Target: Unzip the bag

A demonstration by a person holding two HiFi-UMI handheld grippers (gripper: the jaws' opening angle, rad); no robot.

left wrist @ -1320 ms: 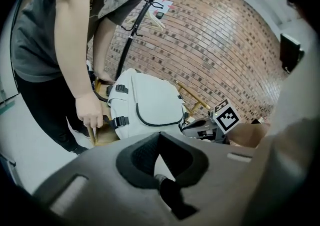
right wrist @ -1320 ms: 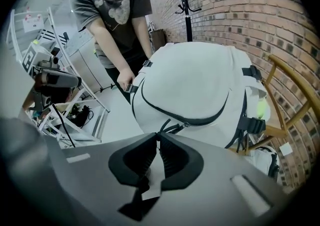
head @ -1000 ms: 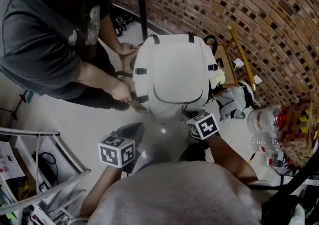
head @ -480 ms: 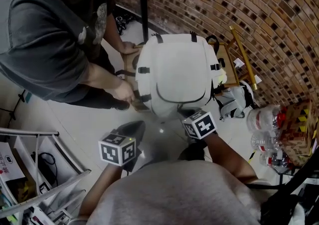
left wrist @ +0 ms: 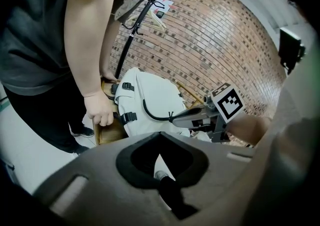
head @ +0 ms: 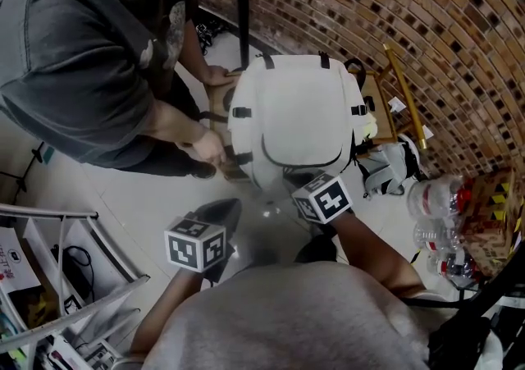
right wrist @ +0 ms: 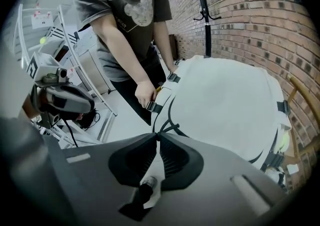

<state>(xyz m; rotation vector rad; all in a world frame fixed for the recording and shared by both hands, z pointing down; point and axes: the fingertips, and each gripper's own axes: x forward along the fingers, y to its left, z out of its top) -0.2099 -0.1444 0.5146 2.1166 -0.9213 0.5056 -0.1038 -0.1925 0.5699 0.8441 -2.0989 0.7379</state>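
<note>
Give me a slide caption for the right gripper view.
Right gripper pinching a white backpack's zipper pull while another person's hand holds it.

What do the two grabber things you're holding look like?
Both the left gripper and the right gripper are smooth grey plastic, tapering to pointed jaws lined with black pads. Each carries a white cube printed with black square markers. The person holding them wears a grey top.
</note>
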